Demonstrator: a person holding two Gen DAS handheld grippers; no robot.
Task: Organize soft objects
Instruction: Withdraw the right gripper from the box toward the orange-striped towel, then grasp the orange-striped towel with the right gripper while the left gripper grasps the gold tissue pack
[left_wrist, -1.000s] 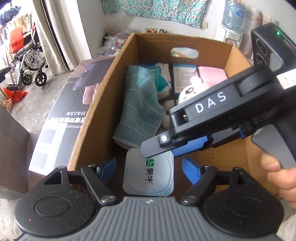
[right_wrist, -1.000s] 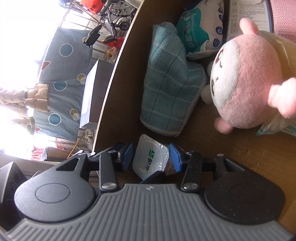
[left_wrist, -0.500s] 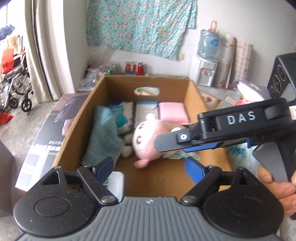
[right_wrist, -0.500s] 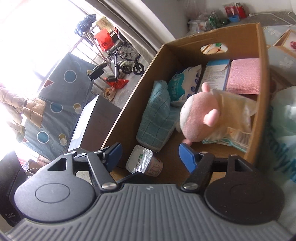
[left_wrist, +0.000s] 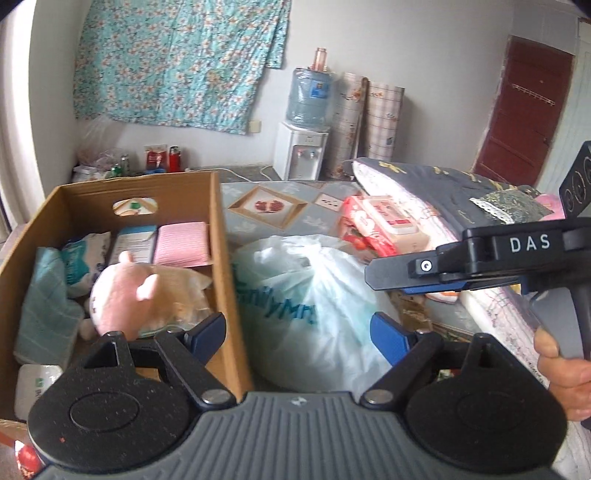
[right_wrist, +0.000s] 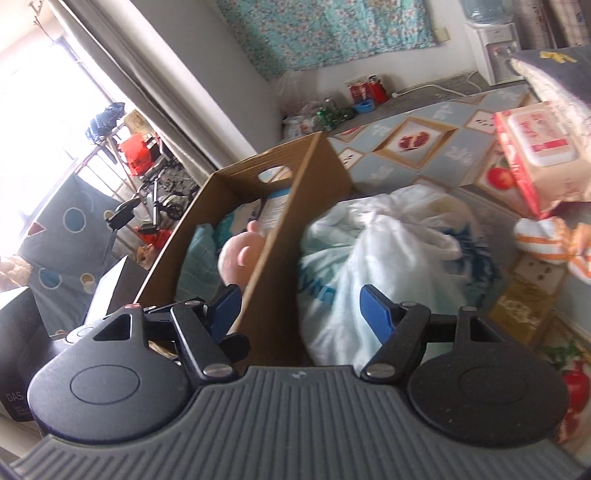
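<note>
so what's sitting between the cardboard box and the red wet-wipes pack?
A white plastic bag with blue lettering, bulging and resting against the cardboard box wall, the wet-wipes pack behind it. Both wrist views show it.

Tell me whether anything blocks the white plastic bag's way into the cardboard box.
Only the box's own side wall does. The white plastic bag sits just outside the cardboard box, against that wall, so it must be lifted over the rim. Inside, the pink plush toy fills the space nearest the wall. Both hand-held grippers are open and empty.
</note>
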